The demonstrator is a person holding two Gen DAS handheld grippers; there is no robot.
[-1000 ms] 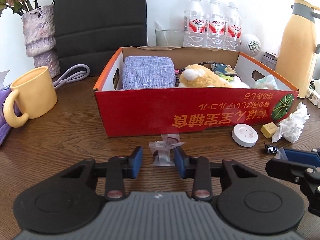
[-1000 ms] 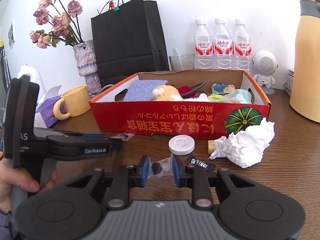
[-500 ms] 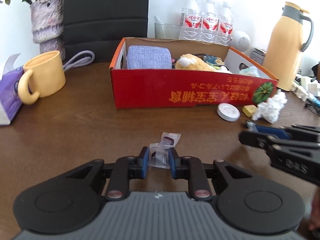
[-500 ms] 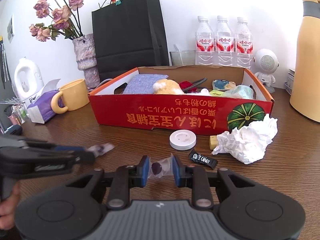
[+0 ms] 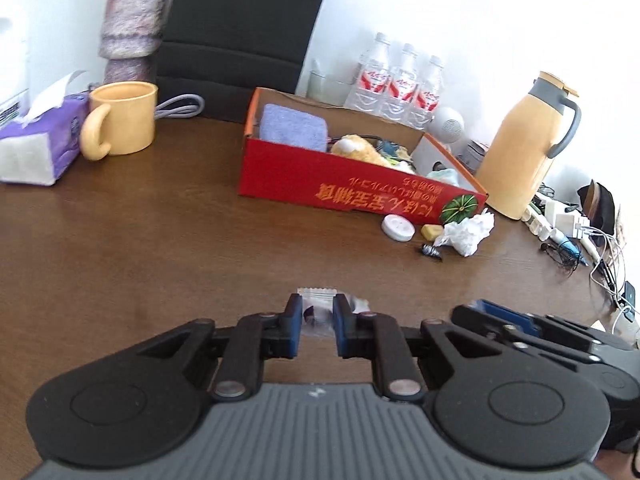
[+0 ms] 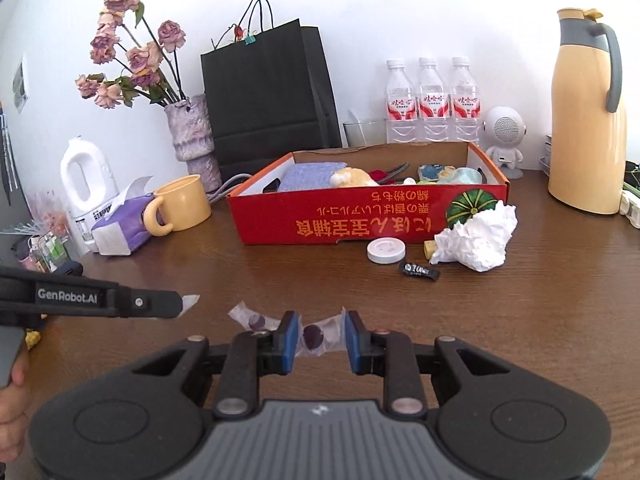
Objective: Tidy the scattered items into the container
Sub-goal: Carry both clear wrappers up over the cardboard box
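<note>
Both grippers have drawn back from the red box [image 6: 368, 216], each pinching a clear candy wrapper. Left gripper [image 5: 316, 326] clamps its wrapper [image 5: 318, 308]; right gripper [image 6: 321, 338] grips a second wrapper [image 6: 320, 334]. Only the right view shows a third wrapper [image 6: 254, 320], seemingly loose, just left of its fingers.

The open cardboard box [image 6: 360, 220] is red with yellow lettering and a green striped pumpkin print; the ceramic mug [image 6: 182, 204] is pale yellow; the tissue pack [image 5: 36, 140] purple.
</note>
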